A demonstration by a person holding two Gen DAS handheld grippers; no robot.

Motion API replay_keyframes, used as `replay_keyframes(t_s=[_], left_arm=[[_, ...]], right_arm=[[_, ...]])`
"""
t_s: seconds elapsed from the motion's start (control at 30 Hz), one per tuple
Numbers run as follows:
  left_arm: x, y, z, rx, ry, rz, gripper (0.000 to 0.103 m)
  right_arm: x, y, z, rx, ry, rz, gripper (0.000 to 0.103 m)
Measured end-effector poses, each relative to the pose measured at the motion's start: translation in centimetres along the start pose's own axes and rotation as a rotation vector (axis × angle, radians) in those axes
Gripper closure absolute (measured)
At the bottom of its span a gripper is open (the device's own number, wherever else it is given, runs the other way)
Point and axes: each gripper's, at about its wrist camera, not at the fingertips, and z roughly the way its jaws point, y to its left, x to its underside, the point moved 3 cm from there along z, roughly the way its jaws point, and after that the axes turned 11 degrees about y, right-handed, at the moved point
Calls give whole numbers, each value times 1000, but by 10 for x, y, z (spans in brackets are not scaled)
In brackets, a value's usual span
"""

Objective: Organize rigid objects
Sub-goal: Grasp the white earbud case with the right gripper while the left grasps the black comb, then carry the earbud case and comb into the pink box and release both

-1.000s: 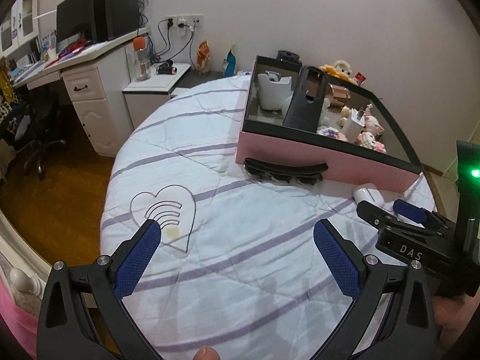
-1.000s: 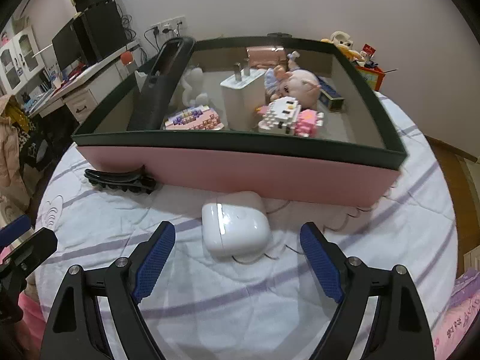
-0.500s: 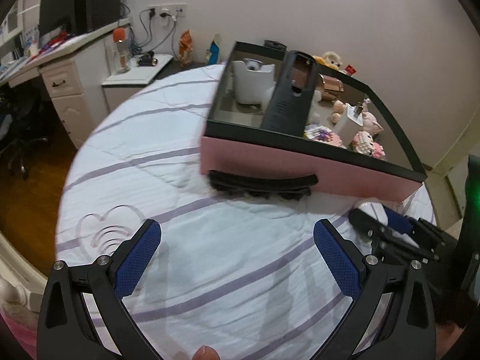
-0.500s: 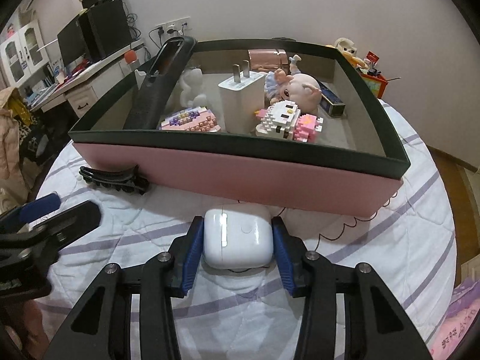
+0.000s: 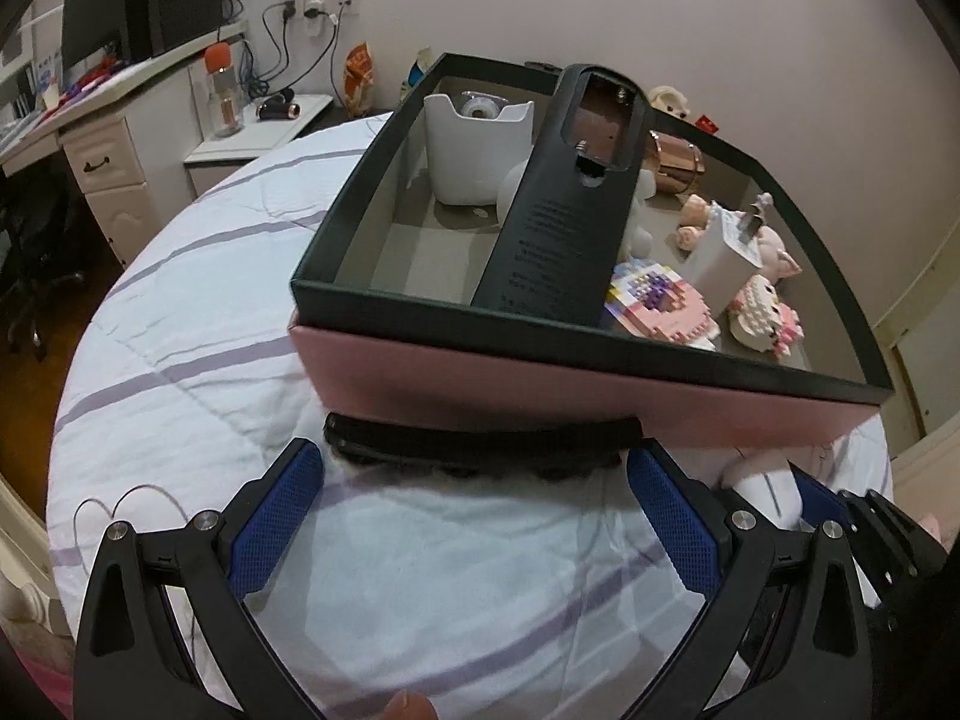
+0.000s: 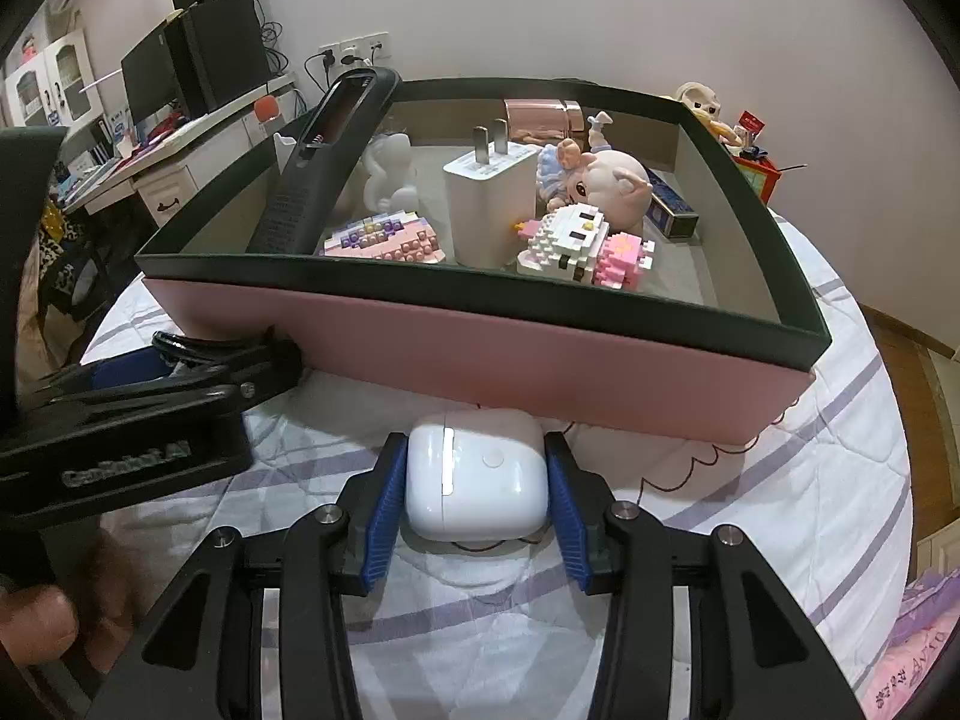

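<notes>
A white earbud case lies on the striped bed cover in front of the pink box; my right gripper is shut on it, blue pads against both sides. The case also shows in the left wrist view, at the right. A black hair claw clip lies against the box's pink front wall. My left gripper stands open just before the clip, its fingers spread about as wide as the clip. Inside the box are a black remote-like case, a white charger, block toys and figurines.
The round bed drops off to wood floor at the left. A desk with monitor and a side table stand beyond. The left gripper's body sits close left of the right one. A person's fingertip shows at lower left.
My right gripper closed on the white earbud case. My left gripper moved forward and right, up to the black claw clip, staying open.
</notes>
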Motion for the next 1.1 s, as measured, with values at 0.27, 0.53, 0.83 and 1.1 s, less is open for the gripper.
replay_keyframes(t_s=[0.27,0.53,0.83,1.1], left_arm=[[1,2,3,-24,-24,11,4],[11,19,-11,61,-42,-3,7],[22,26,-48,39,-89,22,7],[-2,19,-92,49,-173,72,7]], right_arm=[[-1,-1,0,-8,-1,6,58],[1,-3,-4,-25,2,29,58],[6,-3,-22,-59,-3,41,58],[-19,-12,-72,-98,-107,40,58]])
